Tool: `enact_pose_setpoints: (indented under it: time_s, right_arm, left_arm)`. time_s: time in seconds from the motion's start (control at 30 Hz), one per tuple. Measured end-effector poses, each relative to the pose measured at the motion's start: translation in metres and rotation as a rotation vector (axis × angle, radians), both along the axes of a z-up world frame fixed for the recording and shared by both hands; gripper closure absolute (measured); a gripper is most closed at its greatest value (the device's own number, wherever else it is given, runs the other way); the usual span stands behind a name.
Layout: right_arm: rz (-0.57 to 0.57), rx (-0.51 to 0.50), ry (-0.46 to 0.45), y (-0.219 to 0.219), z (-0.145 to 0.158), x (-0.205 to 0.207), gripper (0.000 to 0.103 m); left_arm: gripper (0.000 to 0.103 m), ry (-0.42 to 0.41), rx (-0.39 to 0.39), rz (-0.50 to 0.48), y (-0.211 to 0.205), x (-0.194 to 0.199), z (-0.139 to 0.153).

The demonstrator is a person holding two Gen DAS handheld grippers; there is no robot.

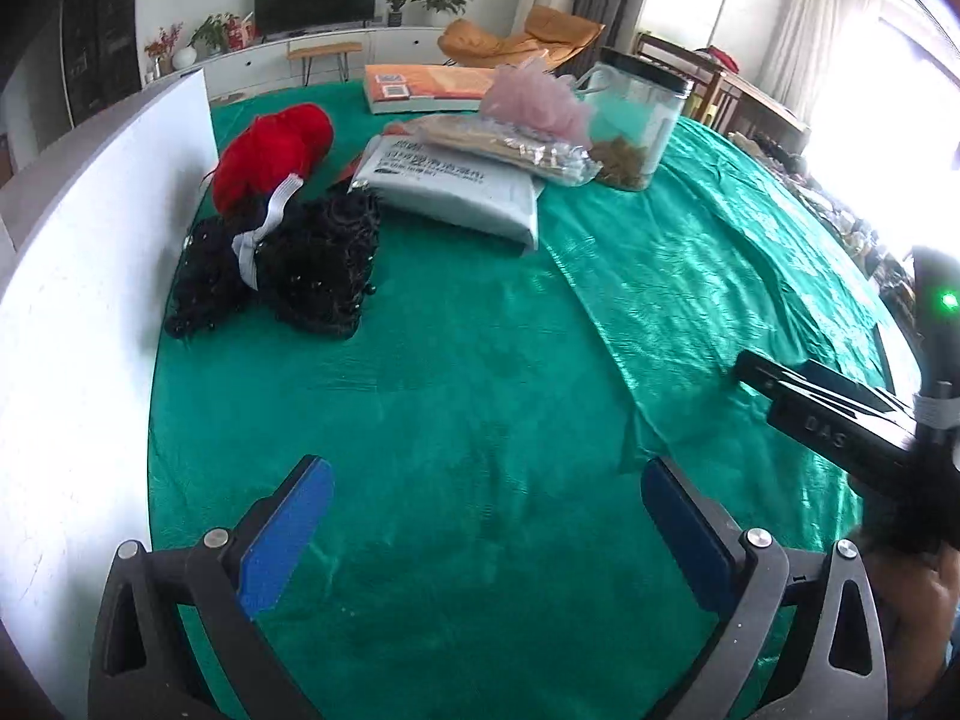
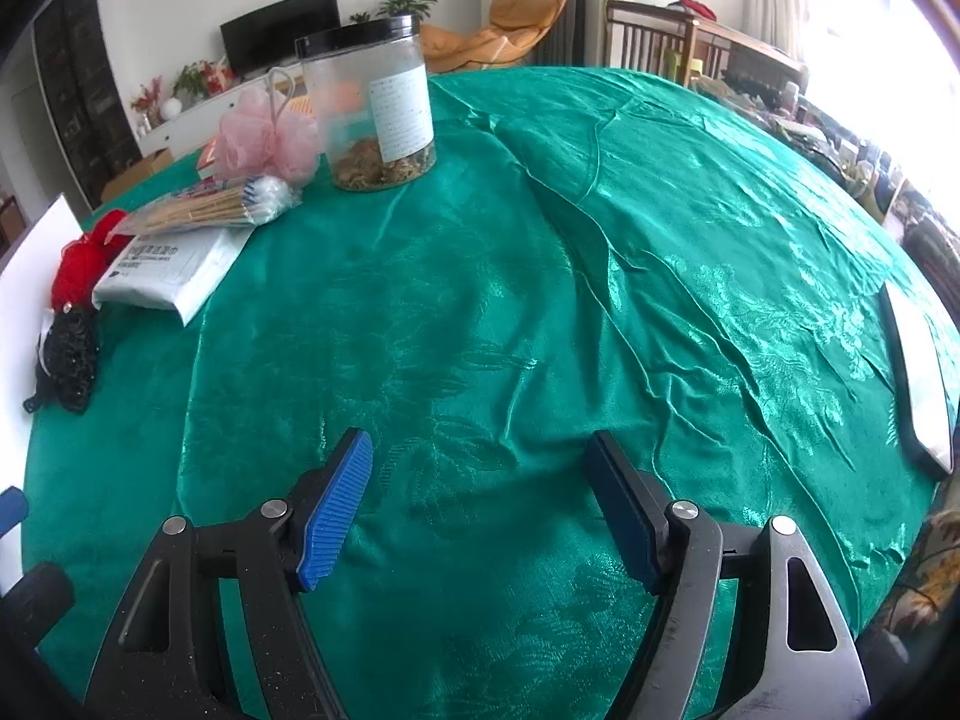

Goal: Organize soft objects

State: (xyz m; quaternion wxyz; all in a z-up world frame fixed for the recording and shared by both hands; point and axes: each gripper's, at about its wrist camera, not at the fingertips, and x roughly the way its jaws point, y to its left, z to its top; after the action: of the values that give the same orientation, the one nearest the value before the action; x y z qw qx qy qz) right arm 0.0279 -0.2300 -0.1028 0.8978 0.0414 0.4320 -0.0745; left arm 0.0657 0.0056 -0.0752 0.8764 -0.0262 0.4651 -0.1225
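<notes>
Your left gripper [image 1: 486, 531] and right gripper [image 2: 480, 516] — jaws spread, nothing between them, above the green cloth [image 1: 480, 390]. Soft items — black mesh bundle [image 1: 300, 264], red bundle [image 1: 273, 150], pink pouf [image 1: 534, 99] — lie grouped at your far left.

A glossy green satin tablecloth [image 2: 540, 300] with a woven floral sheen covers the table — creased and bright where light strikes. The clear plastic jar [image 2: 375, 114] has a shiny black lid and a paper label. The pink mesh bath puff [image 2: 264, 138] looks gauzy; the red fuzzy yarn bundle [image 1: 270, 150] matt; the black curly netted bundle [image 1: 288, 264] rough. Both grippers' blue pads [image 2: 333, 516] are ribbed rubber — their frames matt black plastic with metal rivets.
</notes>
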Motion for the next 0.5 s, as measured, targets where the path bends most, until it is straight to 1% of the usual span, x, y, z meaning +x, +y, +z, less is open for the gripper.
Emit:
enact_pose_setpoints:
  time_s: [0.07,0.1,0.2,0.3,0.5]
  right_arm:
    - [0.012,-0.013,0.0,0.004,-0.001,-0.001,0.026]
    - [0.014,-0.015,0.0,0.004,-0.001,0.0,0.026]
    - [0.014,-0.006,0.0,0.003,-0.002,-0.001,0.025]
    - [0.019,-0.007,0.003,0.004,-0.003,-0.001,0.021]
    - [0.025,-0.009,0.005,0.006,-0.004,-0.001,0.017]
  left_arm:
    - [0.001,0.013,0.056,0.027,0.003,0.008,-0.01]
    - [0.001,-0.003,0.093,0.028,0.002,0.009,-0.011]
    - [0.0,-0.003,0.152,0.043,-0.002,0.014,-0.017]
    - [0.0,-0.035,0.148,0.058,-0.003,0.013,-0.017]
    - [0.0,-0.036,0.146,0.059,-0.001,0.013,-0.018]
